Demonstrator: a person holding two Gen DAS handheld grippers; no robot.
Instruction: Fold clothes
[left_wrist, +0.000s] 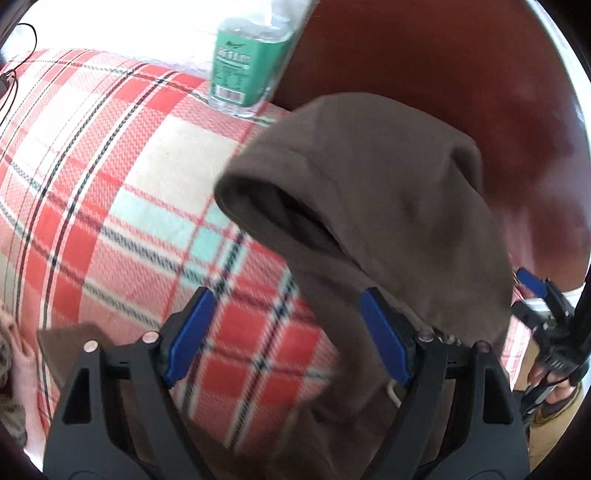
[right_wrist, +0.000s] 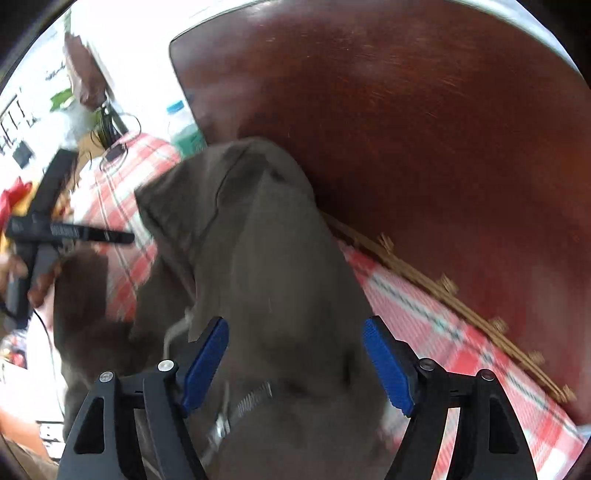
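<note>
A brown hoodie (left_wrist: 369, 177) lies on a red plaid blanket (left_wrist: 110, 184), its hood open toward the left. My left gripper (left_wrist: 287, 299) hangs open above the blanket, and its right finger overlaps the hoodie's edge without pressing on the cloth. In the right wrist view the hoodie (right_wrist: 266, 258) fills the middle, with a metal zipper (right_wrist: 251, 402) and a pale drawstring (right_wrist: 177, 328) near the bottom. Above that cloth my right gripper (right_wrist: 295, 325) stands open, its blue pads (right_wrist: 388, 369) apart and gripping nothing.
A dark red wooden headboard (right_wrist: 406, 110) rises behind the blanket (right_wrist: 424, 325), with a slatted wooden strip (right_wrist: 443, 288) along its foot. A green-labelled bottle (left_wrist: 243, 66) stands at the blanket's far edge. A black cable (left_wrist: 14, 74) lies far left. A hand (left_wrist: 22, 362) shows at the lower left.
</note>
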